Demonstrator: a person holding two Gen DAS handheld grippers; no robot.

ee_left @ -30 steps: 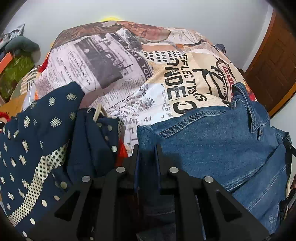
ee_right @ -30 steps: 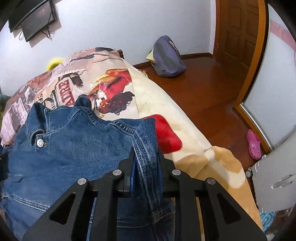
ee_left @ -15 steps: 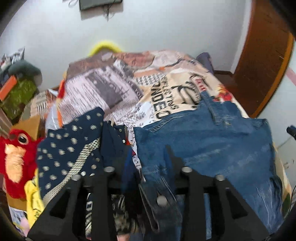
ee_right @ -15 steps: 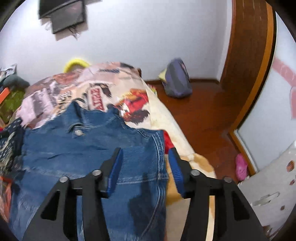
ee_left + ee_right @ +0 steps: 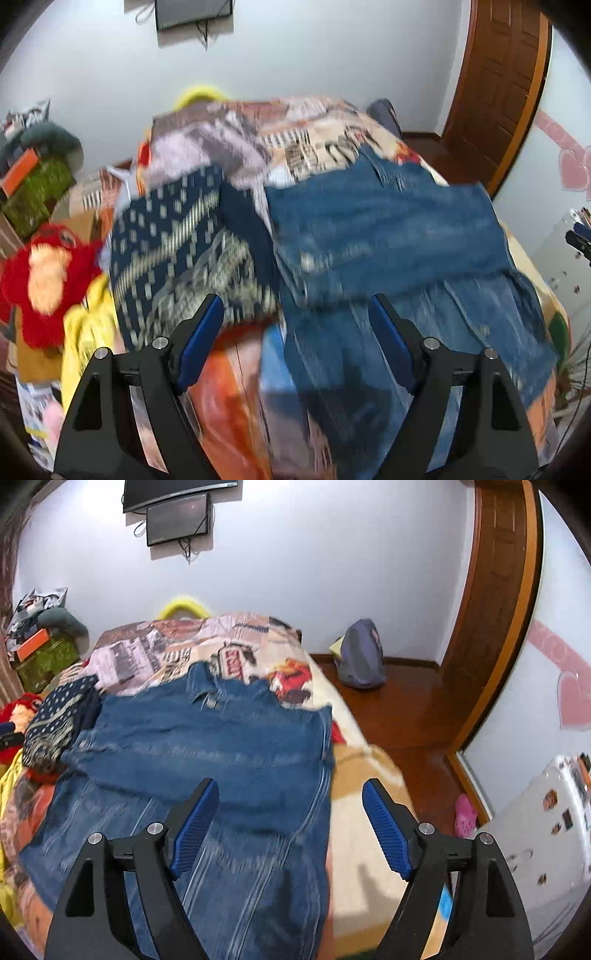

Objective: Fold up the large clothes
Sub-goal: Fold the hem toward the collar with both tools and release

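Denim jacket [image 5: 207, 746] lies flat across the printed bedspread [image 5: 155, 653], both my claws spread wide and holding nothing.

My left gripper [image 5: 295, 332] hangs over the jacket's lower left edge; its view alone shows, at left of frame, the full navy patterned garment [image 5: 173, 236] touching the denim and a red plush toy [image 5: 40, 273]. My right gripper [image 5: 290, 816] hovers by the jacket's right edge; only its view shows the purple backpack [image 5: 360, 657] on the wooden floor [image 5: 413, 720] at centre right.
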